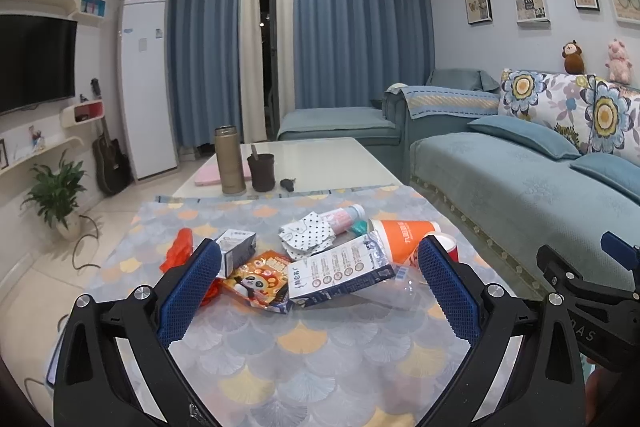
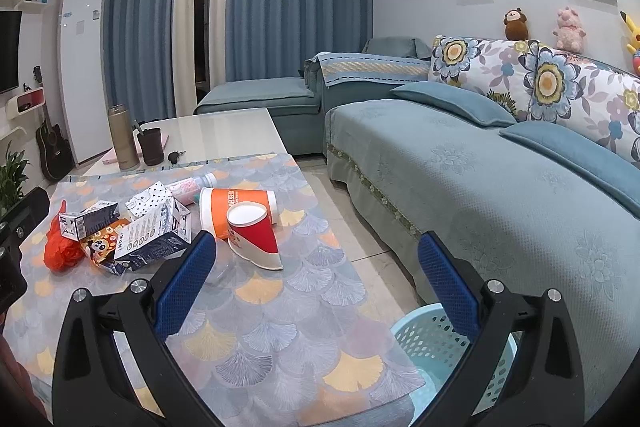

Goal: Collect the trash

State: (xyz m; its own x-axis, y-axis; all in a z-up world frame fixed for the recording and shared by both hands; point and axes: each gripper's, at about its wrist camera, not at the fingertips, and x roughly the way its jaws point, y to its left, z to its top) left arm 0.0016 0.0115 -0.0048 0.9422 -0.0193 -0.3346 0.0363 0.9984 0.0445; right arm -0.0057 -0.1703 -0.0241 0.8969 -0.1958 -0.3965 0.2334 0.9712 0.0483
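A pile of trash lies on the patterned tablecloth (image 1: 304,355): a dark blue and white carton (image 1: 340,277), a panda snack wrapper (image 1: 260,277), a small grey carton (image 1: 238,247), a red plastic bag (image 1: 178,253), a dotted paper (image 1: 308,237), an orange cup (image 1: 404,237) and a clear bottle (image 1: 400,287). My left gripper (image 1: 320,287) is open and empty, just in front of the pile. My right gripper (image 2: 316,287) is open and empty, over the table's right edge. A red and white paper cup (image 2: 254,235) lies ahead of its left finger, beside the orange cup (image 2: 236,211).
A light blue perforated basket (image 2: 432,343) stands on the floor at the table's right, under my right gripper. A blue sofa (image 2: 500,187) runs along the right. On the white table behind stand a thermos (image 1: 230,161) and a dark cup (image 1: 262,173).
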